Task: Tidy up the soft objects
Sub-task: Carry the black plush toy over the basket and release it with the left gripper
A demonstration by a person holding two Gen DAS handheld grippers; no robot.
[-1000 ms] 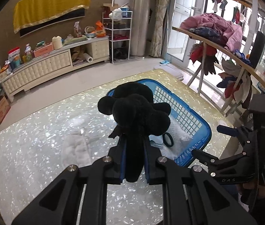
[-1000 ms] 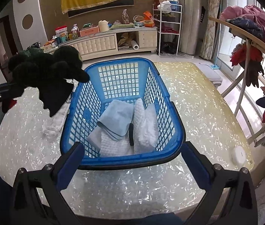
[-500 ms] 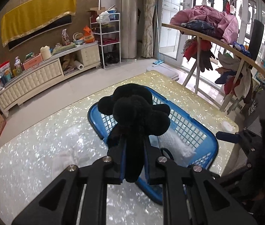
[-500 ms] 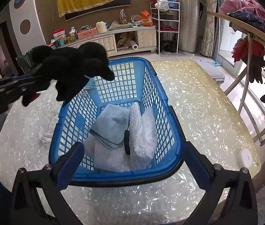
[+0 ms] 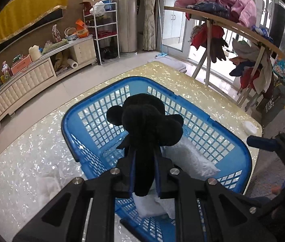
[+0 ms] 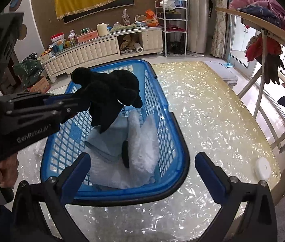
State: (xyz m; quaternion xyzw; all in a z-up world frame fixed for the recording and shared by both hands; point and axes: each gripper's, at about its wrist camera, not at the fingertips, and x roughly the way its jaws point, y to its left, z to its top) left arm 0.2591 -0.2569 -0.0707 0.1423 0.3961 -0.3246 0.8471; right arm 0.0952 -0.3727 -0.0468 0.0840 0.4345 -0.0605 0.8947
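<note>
My left gripper [image 5: 143,161] is shut on a black plush toy [image 5: 148,121], which hangs over the inside of the blue basket [image 5: 241,153]. From the right wrist the same black plush toy [image 6: 110,98] dangles above the blue basket [image 6: 180,141], with the left gripper [image 6: 82,102] reaching in from the left. White fluffy cloths [image 6: 144,139] and a pale blue folded cloth [image 6: 110,139] lie in the basket. My right gripper [image 6: 142,169] stands open at the basket's near rim, nothing between its fingers.
A white cloth [image 5: 45,183] lies on the pearly table [image 6: 213,111] left of the basket. A small white round disc [image 6: 262,166] sits near the table's right edge. A clothes rack [image 5: 233,26] with garments stands to the right; a low cabinet [image 6: 94,50] runs along the far wall.
My left gripper has carried the black plush toy rightwards and down, from beside the basket to over its inside. The right gripper has stayed put.
</note>
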